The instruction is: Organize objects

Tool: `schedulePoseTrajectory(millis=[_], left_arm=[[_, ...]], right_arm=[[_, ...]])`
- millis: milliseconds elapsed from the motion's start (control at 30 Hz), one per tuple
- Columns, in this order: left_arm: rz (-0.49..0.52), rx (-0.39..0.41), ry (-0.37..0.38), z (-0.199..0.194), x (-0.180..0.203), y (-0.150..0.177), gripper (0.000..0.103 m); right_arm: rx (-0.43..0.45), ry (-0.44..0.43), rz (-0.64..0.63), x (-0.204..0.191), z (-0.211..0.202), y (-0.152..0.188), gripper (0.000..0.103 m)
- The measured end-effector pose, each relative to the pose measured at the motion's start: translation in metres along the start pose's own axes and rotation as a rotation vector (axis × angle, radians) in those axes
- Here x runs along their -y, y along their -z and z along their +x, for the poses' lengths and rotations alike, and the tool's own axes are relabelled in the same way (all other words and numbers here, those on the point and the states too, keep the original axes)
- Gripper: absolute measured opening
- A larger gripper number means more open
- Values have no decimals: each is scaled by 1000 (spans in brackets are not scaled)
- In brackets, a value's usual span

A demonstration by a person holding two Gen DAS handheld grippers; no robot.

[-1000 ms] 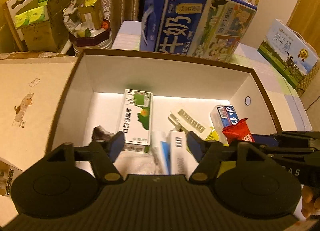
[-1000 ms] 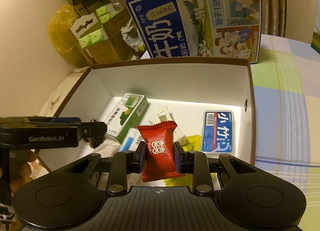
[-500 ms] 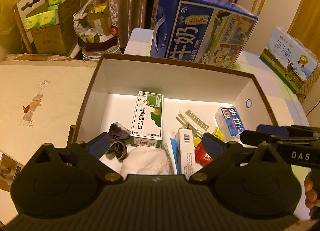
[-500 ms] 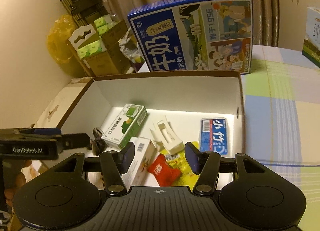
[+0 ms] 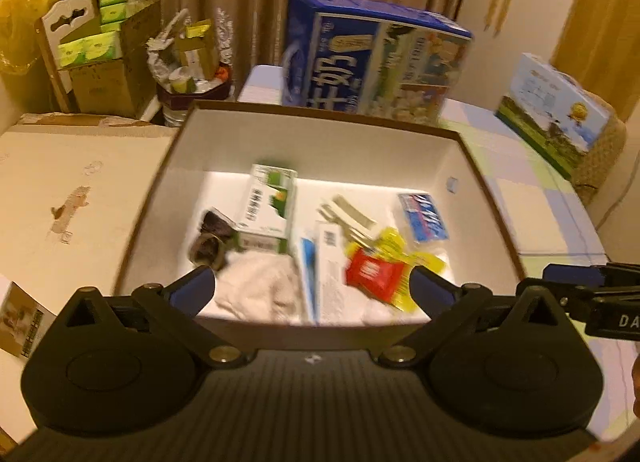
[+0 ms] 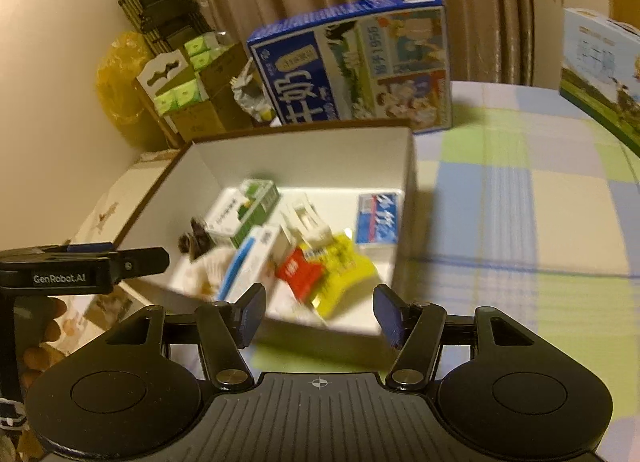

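Note:
A brown-rimmed white box (image 5: 320,142) (image 6: 304,154) holds several items. A red candy packet (image 5: 374,272) (image 6: 300,272) lies in it on a yellow packet (image 5: 396,246) (image 6: 346,262). Beside them are a green and white carton (image 5: 270,206) (image 6: 244,212), a blue and white tissue pack (image 5: 422,214) (image 6: 378,218), a white clip (image 6: 306,220), a white cloth (image 5: 256,290) and a dark hair tie (image 5: 208,248). My left gripper (image 5: 312,288) is open above the box's near edge. My right gripper (image 6: 320,316) is open and empty, just short of the near edge.
A large blue milk carton box (image 5: 372,62) (image 6: 352,66) stands behind the box. A second milk box (image 5: 552,114) sits at the far right on the checked tablecloth (image 6: 520,222). Cardboard boxes with green packs (image 5: 104,54) stand at the back left. A flat cardboard sheet (image 5: 60,190) lies left.
My right gripper opened and dropped the red candy packet into the box, then drew back. Both grippers have pulled back from the box, and the left has opened wider.

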State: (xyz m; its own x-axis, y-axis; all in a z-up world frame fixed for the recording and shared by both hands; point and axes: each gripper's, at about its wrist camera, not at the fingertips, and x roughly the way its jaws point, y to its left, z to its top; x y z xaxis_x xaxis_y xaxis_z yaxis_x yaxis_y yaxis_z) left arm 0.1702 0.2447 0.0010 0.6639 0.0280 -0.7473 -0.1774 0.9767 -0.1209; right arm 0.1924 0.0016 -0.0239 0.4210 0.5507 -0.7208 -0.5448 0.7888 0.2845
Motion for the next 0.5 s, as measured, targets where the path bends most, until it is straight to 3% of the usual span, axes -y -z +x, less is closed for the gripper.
schedulePoseTrajectory(millis=[500], left_arm=[[57, -104, 60, -24, 105, 67, 101]], right_arm=[[-20, 95, 33, 55, -85, 62, 57]])
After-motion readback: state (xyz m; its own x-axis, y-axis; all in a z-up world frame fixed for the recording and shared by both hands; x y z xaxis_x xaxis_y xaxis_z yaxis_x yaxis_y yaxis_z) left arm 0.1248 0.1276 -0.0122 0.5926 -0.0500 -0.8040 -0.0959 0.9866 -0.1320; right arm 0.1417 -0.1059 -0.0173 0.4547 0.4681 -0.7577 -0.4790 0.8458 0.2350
